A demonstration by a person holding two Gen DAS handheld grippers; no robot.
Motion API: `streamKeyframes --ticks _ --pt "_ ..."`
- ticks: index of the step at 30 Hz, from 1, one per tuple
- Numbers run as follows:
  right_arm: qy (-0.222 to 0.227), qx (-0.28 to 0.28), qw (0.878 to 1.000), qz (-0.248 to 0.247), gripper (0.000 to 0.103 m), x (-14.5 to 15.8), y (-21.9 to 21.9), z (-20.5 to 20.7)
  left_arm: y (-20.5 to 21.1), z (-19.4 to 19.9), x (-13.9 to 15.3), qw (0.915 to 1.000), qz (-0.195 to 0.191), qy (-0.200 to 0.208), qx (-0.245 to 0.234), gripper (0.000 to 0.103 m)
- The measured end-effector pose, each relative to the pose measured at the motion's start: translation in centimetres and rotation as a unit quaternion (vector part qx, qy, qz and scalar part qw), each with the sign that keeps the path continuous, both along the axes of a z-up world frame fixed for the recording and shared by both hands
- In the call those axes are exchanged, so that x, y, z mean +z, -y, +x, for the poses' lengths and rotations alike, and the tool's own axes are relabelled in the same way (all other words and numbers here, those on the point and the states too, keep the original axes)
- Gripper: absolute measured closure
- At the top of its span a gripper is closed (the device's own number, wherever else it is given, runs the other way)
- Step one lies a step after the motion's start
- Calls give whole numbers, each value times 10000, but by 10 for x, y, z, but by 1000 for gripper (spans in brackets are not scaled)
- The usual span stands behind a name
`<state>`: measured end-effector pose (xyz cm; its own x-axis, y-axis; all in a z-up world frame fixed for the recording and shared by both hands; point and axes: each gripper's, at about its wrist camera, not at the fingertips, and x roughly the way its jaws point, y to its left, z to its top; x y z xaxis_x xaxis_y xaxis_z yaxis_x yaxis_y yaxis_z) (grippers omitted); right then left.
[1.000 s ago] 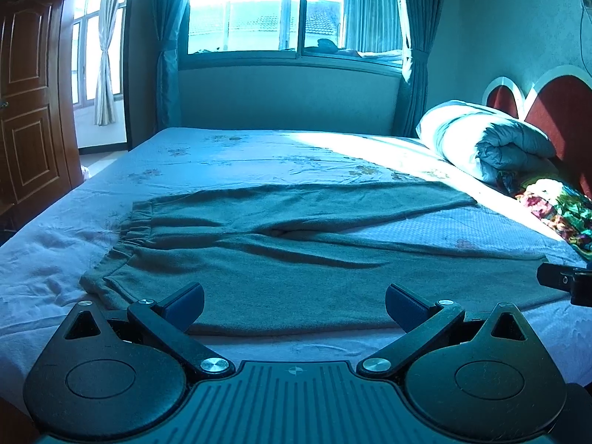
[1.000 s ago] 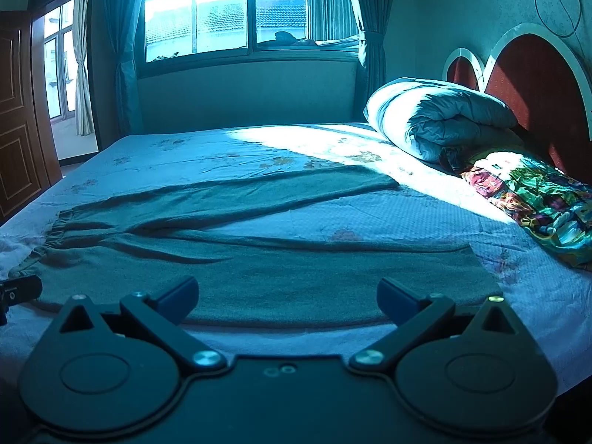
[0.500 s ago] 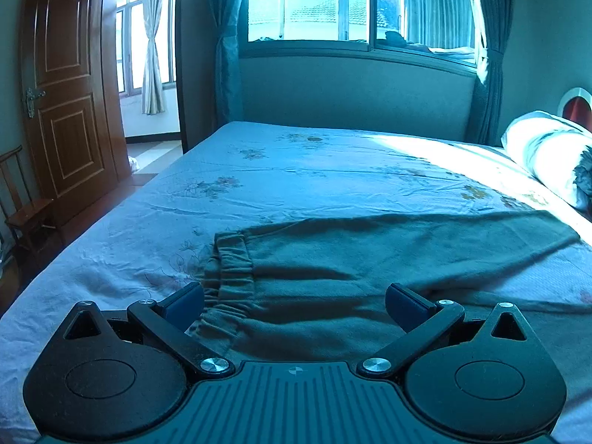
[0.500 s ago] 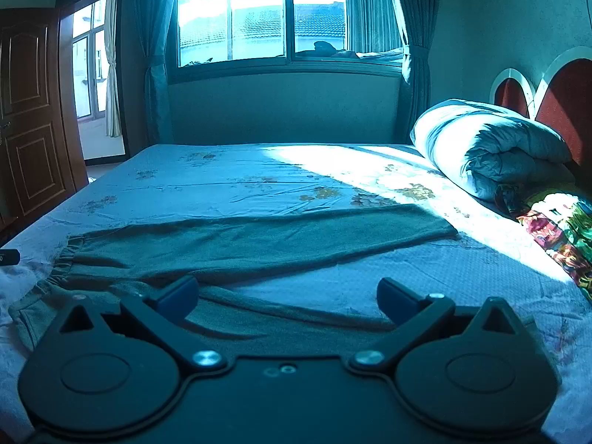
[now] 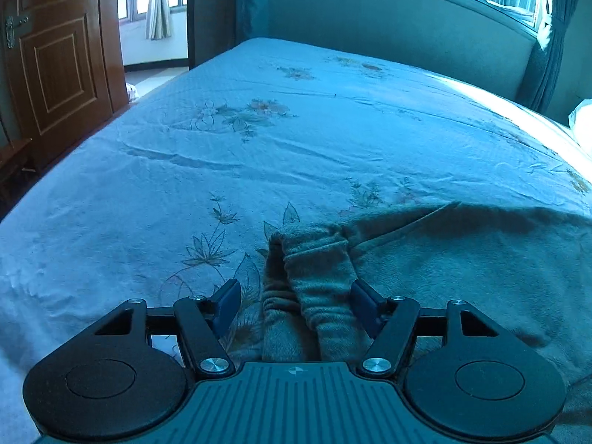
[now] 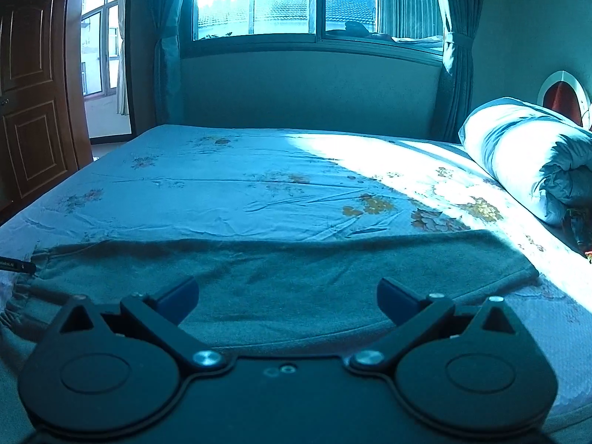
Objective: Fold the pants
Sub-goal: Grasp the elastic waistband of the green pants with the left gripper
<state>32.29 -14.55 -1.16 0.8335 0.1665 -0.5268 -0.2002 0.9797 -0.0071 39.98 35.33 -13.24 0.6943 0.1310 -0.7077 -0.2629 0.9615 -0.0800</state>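
Grey-green pants [image 6: 281, 281] lie flat on the bed, waistband to the left, legs running right. In the left wrist view the bunched elastic waistband [image 5: 314, 277] rises between the fingers of my left gripper [image 5: 296, 301], whose jaws are partly closed around it without clamping it. My right gripper [image 6: 288, 296] is wide open and low over the far leg, near its middle, with the leg hem [image 6: 518, 259] off to the right. The left gripper's tip [image 6: 14, 265] shows at the left edge of the right wrist view.
The bed [image 5: 259, 129] has a pale floral sheet. A rolled quilt [image 6: 529, 170] lies at the headboard on the right. A wooden door [image 5: 55, 55] stands left of the bed. A window with curtains [image 6: 314, 0] is beyond the far edge.
My left gripper has moved left and down onto the waistband and its jaws have narrowed around it. My right gripper has moved forward and lower over the pants leg, still open.
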Motion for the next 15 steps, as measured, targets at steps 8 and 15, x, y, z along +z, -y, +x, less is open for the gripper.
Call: streamKeyframes --ticks 8,15 --pt "-53 80 9999 -82 6 -17 -9 39 -3 50 -24 9983 -193 -99 -543 50" --pt "-269 214 9994 25 6 -30 -5 64 18 17 8 9972 171 331 -642 86"
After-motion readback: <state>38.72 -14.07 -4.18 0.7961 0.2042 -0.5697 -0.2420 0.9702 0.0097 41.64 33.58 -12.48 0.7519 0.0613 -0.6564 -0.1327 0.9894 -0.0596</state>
